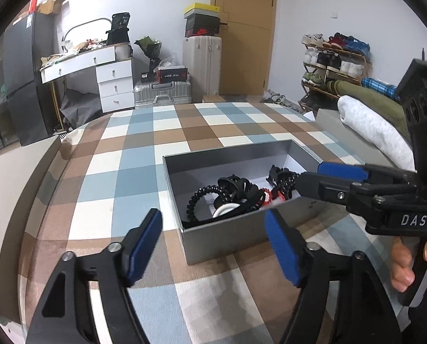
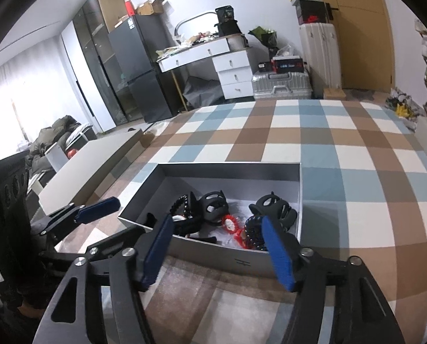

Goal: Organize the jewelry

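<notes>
Jewelry (image 2: 236, 220) sits piled in a gray box (image 2: 227, 169) on the checked cloth (image 2: 357, 154), mostly toward the box's near wall. From my right cam I see black claw clips (image 2: 273, 206), a black bead strand (image 2: 182, 203) and red-white pieces (image 2: 230, 222) on the white liner. From my left cam the same pile shows w/ a black coil band (image 1: 202, 197) and a white ring (image 1: 225, 210). My right gripper (image 2: 216, 249) hangs just short of the box's near wall, jaws spread wide, nothing btwn the blue pads (image 2: 276, 252). In the left cam it reaches in from the right w/ its tips over the box's right end, by the clips; can't tell if it's touching them. My left gripper (image 1: 213, 243) is also released, jaws wide apart, held near the box's front corner, empty. Bkgd: white desk (image 1: 98, 66), silver suitcase (image 1: 161, 93), shoe rack (image 1: 331, 66).
</notes>
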Tool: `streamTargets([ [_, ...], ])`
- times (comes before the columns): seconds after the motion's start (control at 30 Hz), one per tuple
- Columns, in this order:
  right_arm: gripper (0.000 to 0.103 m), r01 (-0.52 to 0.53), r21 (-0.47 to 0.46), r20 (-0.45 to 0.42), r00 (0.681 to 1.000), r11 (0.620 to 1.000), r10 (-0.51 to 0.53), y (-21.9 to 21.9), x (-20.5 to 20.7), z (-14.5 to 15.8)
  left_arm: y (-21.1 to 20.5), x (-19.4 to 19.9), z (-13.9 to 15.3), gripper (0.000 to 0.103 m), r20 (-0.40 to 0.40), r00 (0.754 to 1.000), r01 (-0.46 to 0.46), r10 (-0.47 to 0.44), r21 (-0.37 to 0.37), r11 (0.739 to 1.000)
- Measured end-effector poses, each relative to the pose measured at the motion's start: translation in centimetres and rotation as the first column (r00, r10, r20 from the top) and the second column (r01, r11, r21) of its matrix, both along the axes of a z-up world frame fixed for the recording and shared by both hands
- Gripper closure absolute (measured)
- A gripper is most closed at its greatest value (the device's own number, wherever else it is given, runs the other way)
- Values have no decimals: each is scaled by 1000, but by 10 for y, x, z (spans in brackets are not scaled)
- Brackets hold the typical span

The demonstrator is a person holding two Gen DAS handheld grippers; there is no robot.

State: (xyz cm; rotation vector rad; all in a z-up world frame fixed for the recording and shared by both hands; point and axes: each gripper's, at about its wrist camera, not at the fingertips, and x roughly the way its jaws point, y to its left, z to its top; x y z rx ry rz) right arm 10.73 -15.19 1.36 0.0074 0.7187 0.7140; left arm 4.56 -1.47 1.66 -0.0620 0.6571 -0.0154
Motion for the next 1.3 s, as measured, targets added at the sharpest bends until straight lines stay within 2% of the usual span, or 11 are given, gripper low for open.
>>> streamTargets([
  [0.03, 28, -1, -6, 11, 1000, 1000, 1, 0, -2, 1, 0, -2, 0, 19, 4, 1000, -2, 2, -1, 1000],
  [0.07, 21, -3, -5, 18, 1000, 1000, 4, -1, -3, 2, 1, -4, 0, 18, 14, 1000, -4, 4, -4, 1000],
  [0.17, 10, -6, 22, 37, 999, 1000, 6, -6, -8, 7, 1, -8, 1, 17, 27, 1000, -1, 1, 0, 1000],
  [0.27, 1, 7, 28, 70, 998, 1000, -9, -10, -13, 11, 4, -12, 1, 3, 45, 999, -8, 9, -11, 1000],
  [0.4, 0, 4, 47, 126, 992, 999, -10, -15, -21, 14, 8, -16, 1, 1, 69, 997, -12, 14, -23, 1000],
  [0.57, 0, -21, 7, 178, 984, 1000, 19, -10, -27, 11, 10, -17, 2, 1, 108, 994, -25, 28, -34, 999],
  [0.7, 0, -21, -6, 227, 974, 1000, 22, -7, -34, 7, 9, -19, 0, 1, 129, 991, -33, 34, -15, 999],
  [1.3, 0, -4, 56, 241, 971, 998, -9, -20, -29, -3, 9, -19, -2, 1, 127, 991, -39, 40, -11, 999],
])
